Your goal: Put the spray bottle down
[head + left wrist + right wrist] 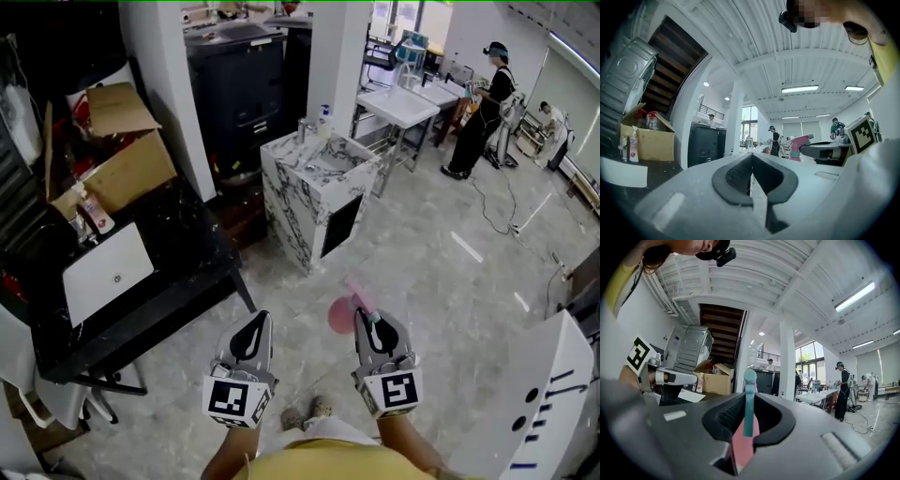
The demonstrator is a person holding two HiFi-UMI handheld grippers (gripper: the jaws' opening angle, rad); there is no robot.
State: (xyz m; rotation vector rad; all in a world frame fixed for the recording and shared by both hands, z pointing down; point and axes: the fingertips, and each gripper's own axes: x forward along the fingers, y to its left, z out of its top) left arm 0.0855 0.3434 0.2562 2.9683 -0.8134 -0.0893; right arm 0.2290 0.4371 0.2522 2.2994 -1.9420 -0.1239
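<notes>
Spray bottle [746, 443], smooth pink plastic

Left of me: black tabletop [192, 246] with a white basin [106, 272] set in it, an open cardboard box [117, 161] at the back, and a small bottle [94, 214] upright just beside the box. Ahead: grey marbled floor [441, 281], carrying a marble-patterned sink cabinet [314, 192] and, farther off, a white table [401, 108].
</notes>
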